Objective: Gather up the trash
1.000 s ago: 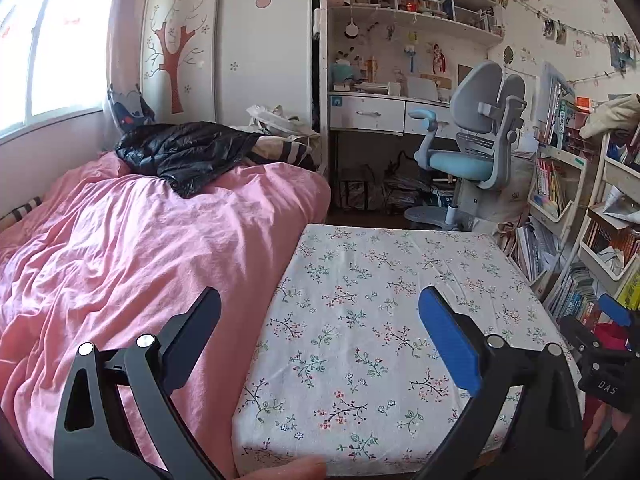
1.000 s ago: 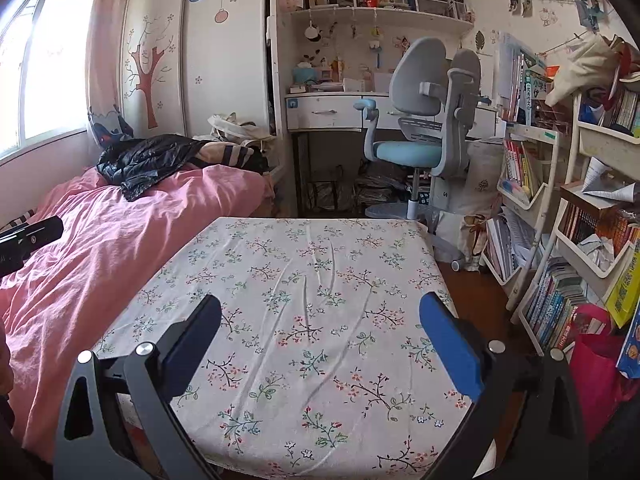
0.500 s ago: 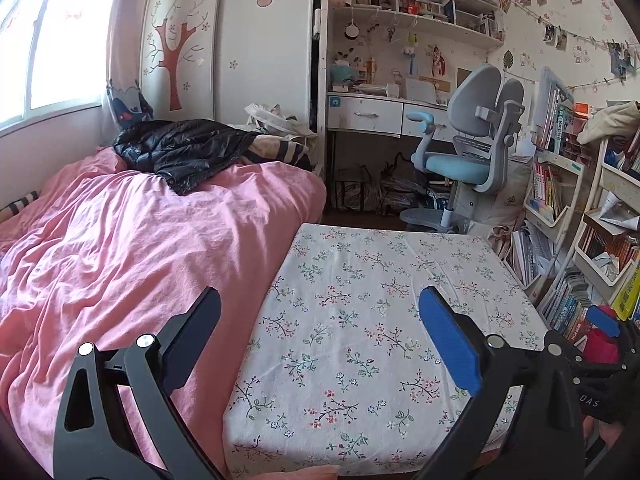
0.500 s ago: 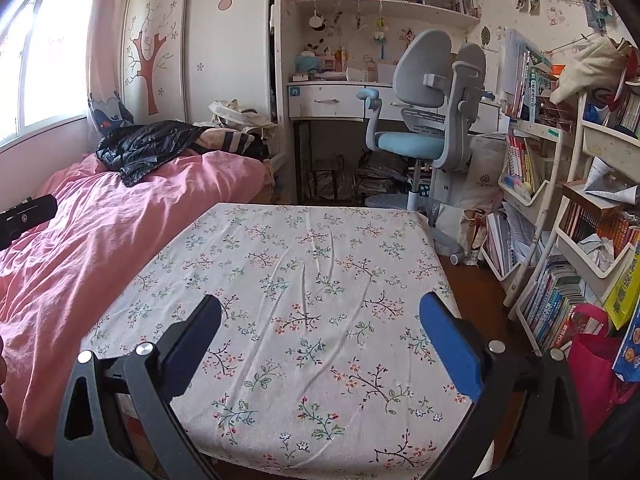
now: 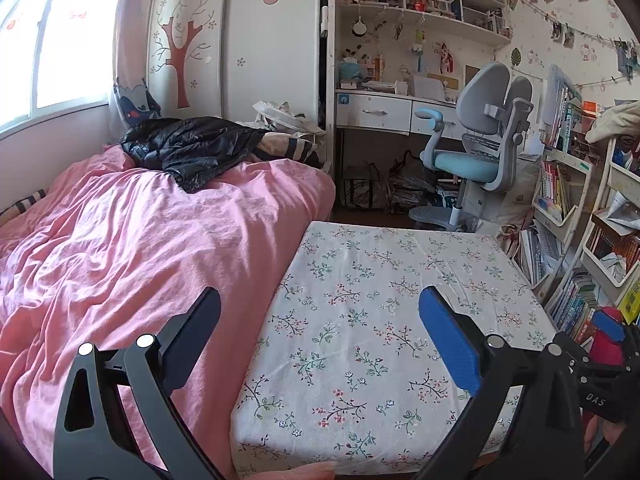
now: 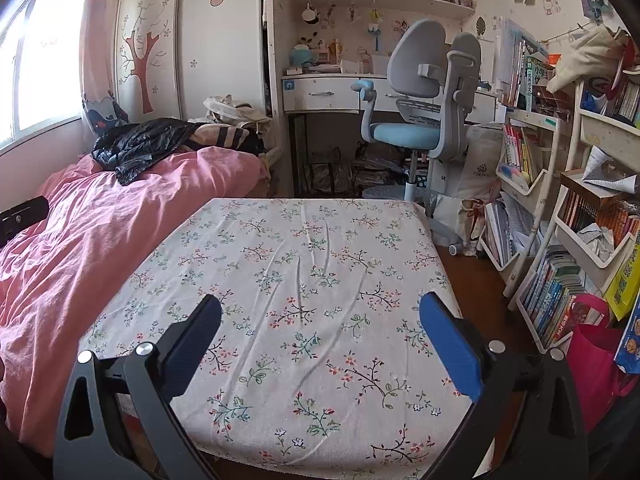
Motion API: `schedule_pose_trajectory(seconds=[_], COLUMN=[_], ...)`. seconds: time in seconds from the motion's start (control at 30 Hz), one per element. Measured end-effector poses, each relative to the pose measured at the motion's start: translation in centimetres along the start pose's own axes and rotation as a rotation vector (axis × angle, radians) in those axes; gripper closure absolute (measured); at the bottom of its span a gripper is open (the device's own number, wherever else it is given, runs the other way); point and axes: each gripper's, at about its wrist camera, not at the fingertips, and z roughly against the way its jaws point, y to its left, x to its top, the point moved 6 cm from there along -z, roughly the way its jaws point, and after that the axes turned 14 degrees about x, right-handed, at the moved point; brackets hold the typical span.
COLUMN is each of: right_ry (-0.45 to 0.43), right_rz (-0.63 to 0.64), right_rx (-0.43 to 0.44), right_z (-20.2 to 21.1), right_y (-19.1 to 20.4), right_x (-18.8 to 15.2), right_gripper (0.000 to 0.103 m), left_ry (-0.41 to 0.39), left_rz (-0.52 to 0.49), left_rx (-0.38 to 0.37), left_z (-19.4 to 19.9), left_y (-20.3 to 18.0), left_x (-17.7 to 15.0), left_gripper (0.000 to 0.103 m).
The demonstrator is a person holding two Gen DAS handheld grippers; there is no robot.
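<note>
Floral cloth spreads below both grippers, left and right, fingers spread apart, holding nothing.

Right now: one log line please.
left gripper: open, empty | right gripper: open, empty | floral-cloth table: no trash visible

This is a child's bedroom in a home. A bed with a rumpled pink duvet runs along the window wall, with a black jacket thrown on it. The wardrobe doors carry tree decals. Beyond stand a white study desk with cluttered shelves above, a grey and blue ergonomic chair, and racks packed with books. A string of photos hangs on the cartoon-papered wall. A counter under a floral cloth sits beside the bed.
</note>
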Motion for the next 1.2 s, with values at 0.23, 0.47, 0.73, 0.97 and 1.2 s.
schedule_pose_trajectory(seconds=[0.23, 0.47, 0.73, 0.97, 1.2], right_ry=[0.008, 0.011, 0.017, 0.017, 0.018], right_rz=[-0.003, -0.003, 0.001, 0.002, 0.002], right_rx=[-0.002, -0.002, -0.004, -0.005, -0.005], right_z=[-0.05, -0.06, -0.07, -0.10, -0.11], right_y=[-0.14, -0.26, -0.35, -0.30, -0.29], right_x=[-0.12, -0.23, -0.44, -0.48, -0.48], right_gripper=[0.008, 0.008, 0.008, 0.008, 0.008], left_ry=[-0.001, 0.000, -0.004, -0.008, -0.007], left_rz=[-0.035, -0.046, -0.046, -0.042, -0.041], left_rx=[0.028, 0.042, 0.048, 0.053, 0.052], left_z=[-0.07, -0.14, -0.08, 0.04, 0.03], left_y=[-0.42, -0.46, -0.42, -0.22, -0.22], left_x=[-0.10, -0.16, -0.12, 0.00, 0.00], left_gripper=[0.007, 0.007, 0.007, 0.007, 0.007])
